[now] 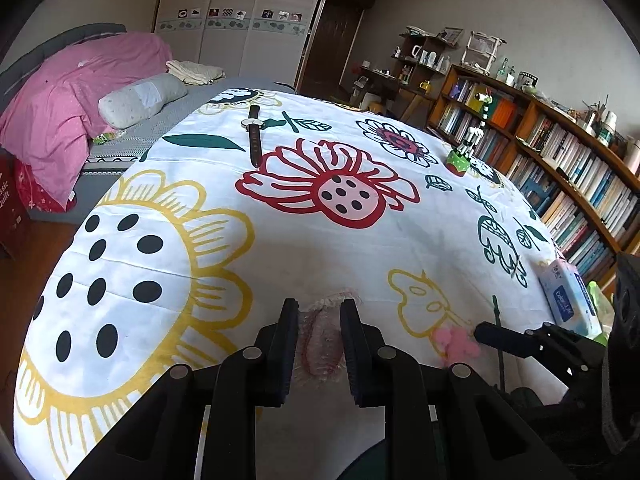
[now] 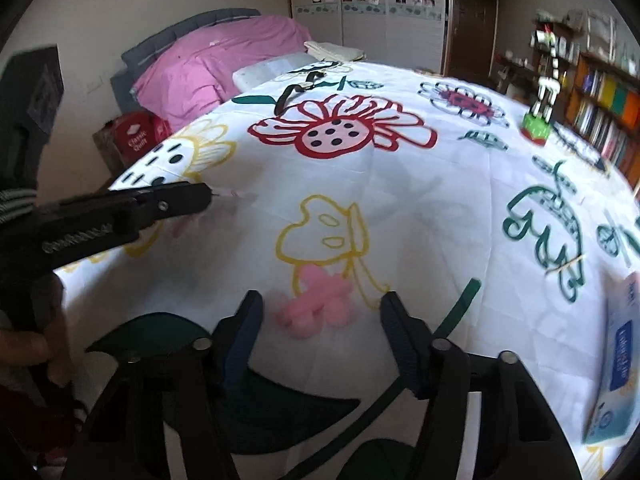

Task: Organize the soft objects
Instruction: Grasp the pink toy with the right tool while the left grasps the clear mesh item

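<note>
The work surface is a table (image 1: 280, 248) covered by a white cloth printed with large flowers. At its near edge the left gripper (image 1: 319, 312) stands with its jaws closed on a crumpled pale pink, translucent soft item (image 1: 322, 350), which fills the narrow gap between the pads. The right gripper (image 2: 320, 312) is just to its right, also at the near edge, jaws apart. A pink fluffy flower-shaped soft piece (image 2: 318, 306) lies on the cloth between and just ahead of its fingertips; the pads do not press on it. A wristwatch (image 1: 254, 134) lies toward the far edge. A green-potted striped figure (image 1: 464, 156) stands near the far right corner. A tissue pack (image 1: 568, 296) rests at the right edge.
</note>
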Demonstrator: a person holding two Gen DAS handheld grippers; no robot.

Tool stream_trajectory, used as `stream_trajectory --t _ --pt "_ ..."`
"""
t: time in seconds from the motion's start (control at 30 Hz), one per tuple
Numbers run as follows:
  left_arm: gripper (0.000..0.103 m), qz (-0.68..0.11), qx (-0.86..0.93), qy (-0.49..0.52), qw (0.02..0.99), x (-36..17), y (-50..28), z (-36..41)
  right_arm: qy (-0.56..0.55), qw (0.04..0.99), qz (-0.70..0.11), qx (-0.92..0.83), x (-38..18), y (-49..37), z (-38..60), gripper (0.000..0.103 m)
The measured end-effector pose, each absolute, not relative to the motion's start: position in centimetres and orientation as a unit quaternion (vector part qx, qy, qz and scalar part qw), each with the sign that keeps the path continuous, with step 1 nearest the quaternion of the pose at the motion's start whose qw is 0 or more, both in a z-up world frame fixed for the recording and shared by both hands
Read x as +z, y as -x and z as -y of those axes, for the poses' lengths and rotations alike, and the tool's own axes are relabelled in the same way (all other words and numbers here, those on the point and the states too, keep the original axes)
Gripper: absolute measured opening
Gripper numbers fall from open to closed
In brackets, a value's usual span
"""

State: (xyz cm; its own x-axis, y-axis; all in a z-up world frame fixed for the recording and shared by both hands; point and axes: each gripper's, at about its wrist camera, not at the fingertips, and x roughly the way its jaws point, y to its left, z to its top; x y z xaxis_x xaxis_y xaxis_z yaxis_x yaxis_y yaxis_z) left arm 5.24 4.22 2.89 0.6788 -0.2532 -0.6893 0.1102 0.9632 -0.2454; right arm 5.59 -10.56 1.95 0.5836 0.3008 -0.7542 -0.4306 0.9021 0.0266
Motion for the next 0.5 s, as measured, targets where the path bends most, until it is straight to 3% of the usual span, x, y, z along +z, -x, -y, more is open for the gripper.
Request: stream_trajectory --t 0.17,0.5 --pt "0.023 -0.388 -0.101 0.095 0.911 2.9 -5.3 -4.4 0.095 0.89 -0.399 0.199 1.9 -5.6 10.5 0.037" --pt "0.023 -0.384 -0.106 0.095 0.912 3.4 -5.0 -3.9 0.064 0.894 -0.389 0.214 2.9 -5.1 11.5 0.029"
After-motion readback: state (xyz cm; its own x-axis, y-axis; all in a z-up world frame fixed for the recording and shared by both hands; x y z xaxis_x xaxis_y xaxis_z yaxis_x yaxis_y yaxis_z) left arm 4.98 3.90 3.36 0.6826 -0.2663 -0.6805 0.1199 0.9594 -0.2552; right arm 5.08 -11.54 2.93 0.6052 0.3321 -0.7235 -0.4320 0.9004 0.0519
